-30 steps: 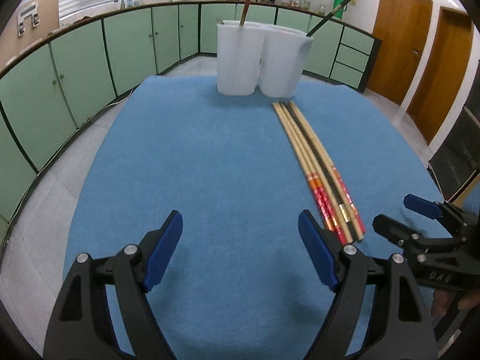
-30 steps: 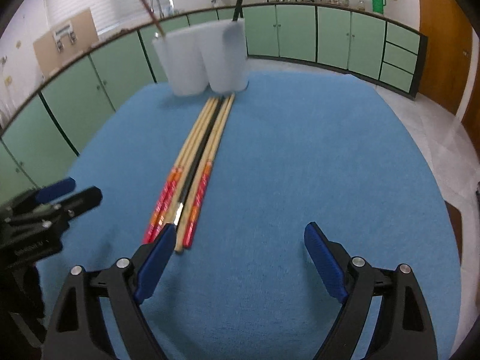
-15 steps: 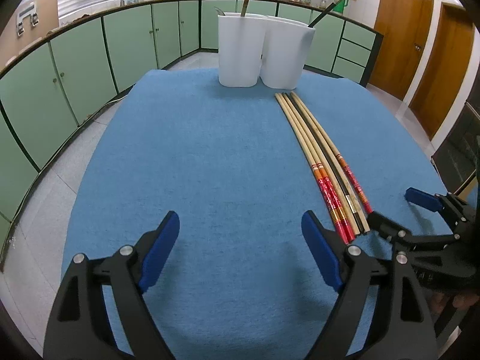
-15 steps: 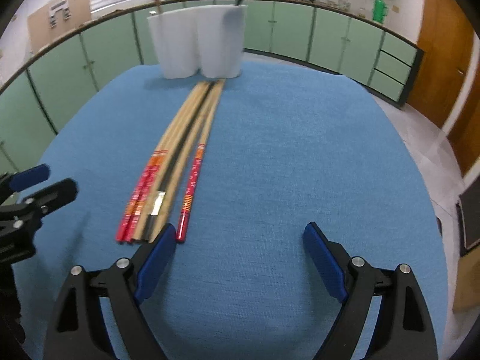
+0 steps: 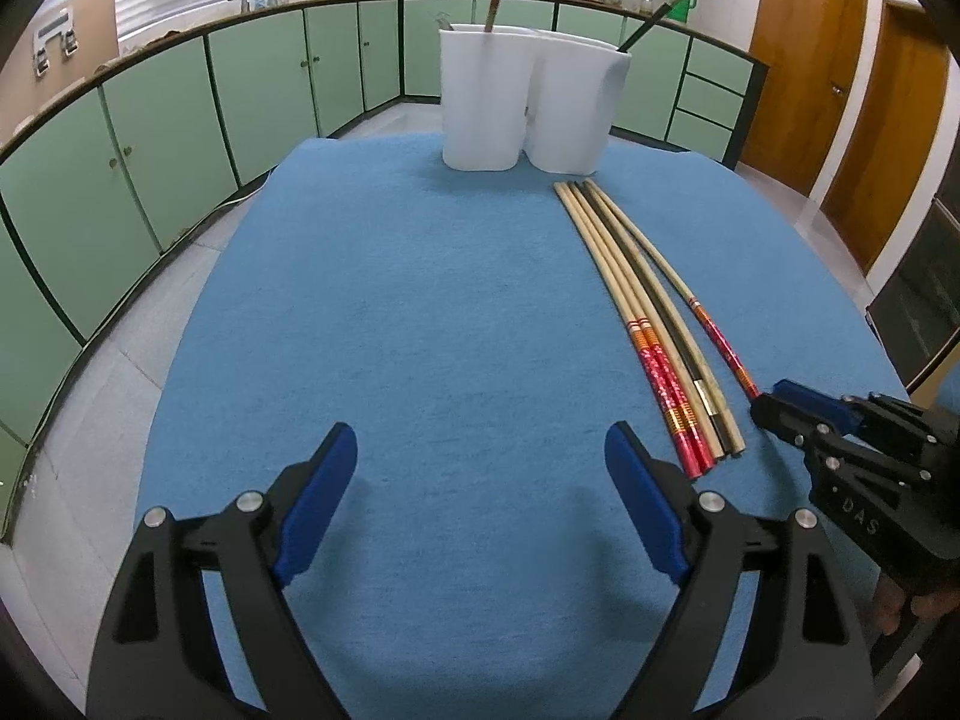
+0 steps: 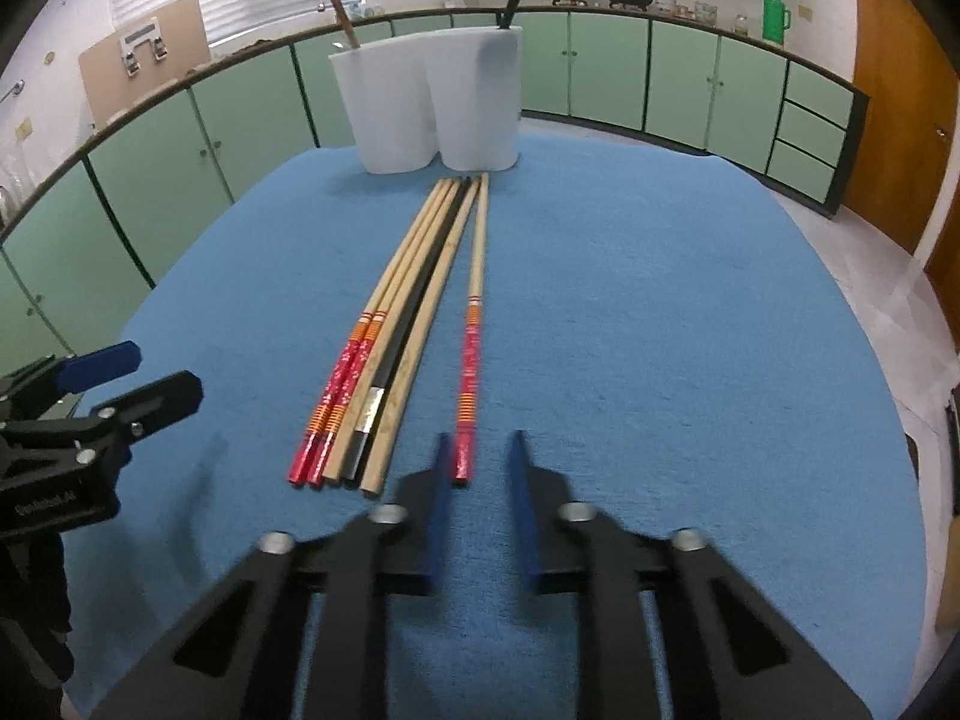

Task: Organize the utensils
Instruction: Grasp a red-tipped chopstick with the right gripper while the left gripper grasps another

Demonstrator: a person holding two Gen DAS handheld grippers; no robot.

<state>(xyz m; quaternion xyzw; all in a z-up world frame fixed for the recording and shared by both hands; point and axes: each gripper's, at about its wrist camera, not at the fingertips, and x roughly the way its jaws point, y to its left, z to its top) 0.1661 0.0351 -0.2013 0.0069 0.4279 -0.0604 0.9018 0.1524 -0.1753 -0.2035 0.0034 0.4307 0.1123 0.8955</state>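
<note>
Several chopsticks (image 6: 384,348) lie side by side on the blue mat (image 6: 660,330), tips toward two white holders (image 6: 432,108). One red-ended chopstick (image 6: 471,354) lies apart to their right. My right gripper (image 6: 477,450) has its jaws narrowed around that chopstick's red end, with a gap still showing on both sides. My left gripper (image 5: 480,462) is open and empty over bare mat, left of the chopsticks (image 5: 648,324). Each holder (image 5: 528,102) has one chopstick standing in it.
Green cabinets and a counter run around the back. Wooden doors (image 5: 840,78) stand at the right. The mat's edges drop off to the tiled floor (image 5: 108,372) on the left.
My right gripper has moved up to the rightmost chopstick and its jaws have narrowed around the red end. That chopstick has shifted away from the others. My left gripper has barely moved.
</note>
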